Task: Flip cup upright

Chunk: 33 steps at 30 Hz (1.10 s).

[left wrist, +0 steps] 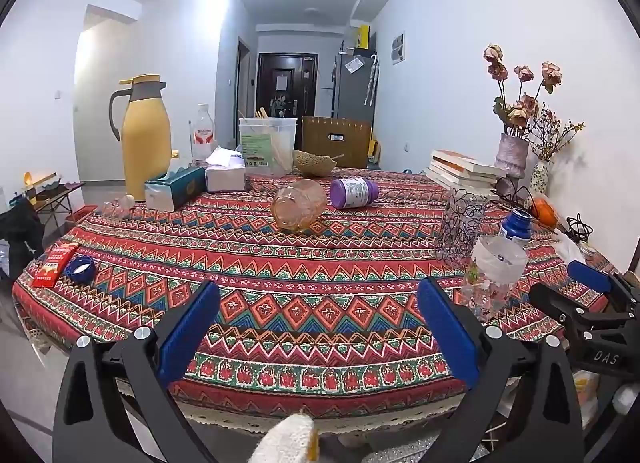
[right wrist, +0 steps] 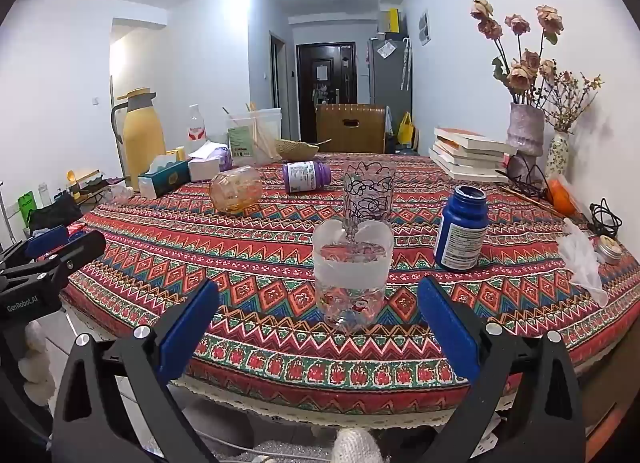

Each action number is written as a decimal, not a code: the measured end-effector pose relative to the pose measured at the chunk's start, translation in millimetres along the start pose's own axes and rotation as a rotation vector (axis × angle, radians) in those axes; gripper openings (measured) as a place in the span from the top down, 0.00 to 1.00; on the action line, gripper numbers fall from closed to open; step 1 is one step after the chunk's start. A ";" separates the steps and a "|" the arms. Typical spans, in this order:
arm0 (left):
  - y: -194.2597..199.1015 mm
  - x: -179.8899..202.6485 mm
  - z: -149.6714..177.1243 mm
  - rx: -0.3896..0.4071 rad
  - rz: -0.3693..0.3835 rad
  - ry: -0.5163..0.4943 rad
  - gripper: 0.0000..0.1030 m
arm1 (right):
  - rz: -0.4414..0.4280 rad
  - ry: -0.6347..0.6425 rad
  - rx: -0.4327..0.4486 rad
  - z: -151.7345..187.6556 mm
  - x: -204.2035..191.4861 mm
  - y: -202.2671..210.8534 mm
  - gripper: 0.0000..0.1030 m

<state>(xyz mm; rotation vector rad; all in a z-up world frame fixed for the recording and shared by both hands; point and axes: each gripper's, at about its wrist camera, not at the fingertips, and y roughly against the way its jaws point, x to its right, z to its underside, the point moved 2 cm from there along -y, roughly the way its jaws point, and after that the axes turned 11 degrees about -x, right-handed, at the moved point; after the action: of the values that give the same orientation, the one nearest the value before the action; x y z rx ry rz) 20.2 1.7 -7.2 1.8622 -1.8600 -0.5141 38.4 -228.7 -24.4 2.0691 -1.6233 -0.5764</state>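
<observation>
Blue-padded, the left gripper point(left wrist: 318, 317) and right gripper point(right wrist: 318, 317) both gape wide, holding nothing, at the table's near edge. At the right gripper's twelve o'clock stands an upright frosted cup point(right wrist: 352, 267). Farther off, at the left gripper's twelve o'clock, the amber glass cup point(left wrist: 298, 203) lies on its side beside a purple bottle point(left wrist: 354, 193); a careless push could likely roll it.

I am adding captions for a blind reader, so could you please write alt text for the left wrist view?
An amber glass cup lies on its side in the middle of a table with a red patterned cloth, beside a toppled purple bottle. The open left gripper hangs at the near edge, holding nothing. A yellow jug stands far left and a clear plastic cup near right.
</observation>
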 end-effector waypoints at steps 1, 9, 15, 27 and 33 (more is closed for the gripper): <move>-0.1 0.2 0.1 0.000 -0.001 -0.001 0.07 | 0.000 0.000 0.000 0.0 -0.1 0.0 0.07; 1.0 -0.7 2.3 0.003 -0.001 -0.001 0.07 | 0.000 0.001 0.000 0.2 -1.2 -0.8 0.07; -0.7 -3.5 2.0 0.001 -0.003 -0.002 0.07 | -0.001 0.001 0.000 0.3 -1.2 -0.5 0.07; -0.4 -2.1 1.5 0.001 -0.005 -0.001 0.07 | 0.000 0.002 0.001 0.5 -1.1 -0.5 0.07; -0.5 -2.9 1.4 0.000 -0.005 -0.001 0.07 | 0.000 0.002 0.000 0.6 -1.1 -0.6 0.07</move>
<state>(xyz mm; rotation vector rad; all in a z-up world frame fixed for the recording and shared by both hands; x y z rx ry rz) 19.7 4.4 -8.8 1.8673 -1.8574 -0.5167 38.3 -227.6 -25.1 2.0692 -1.6226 -0.5741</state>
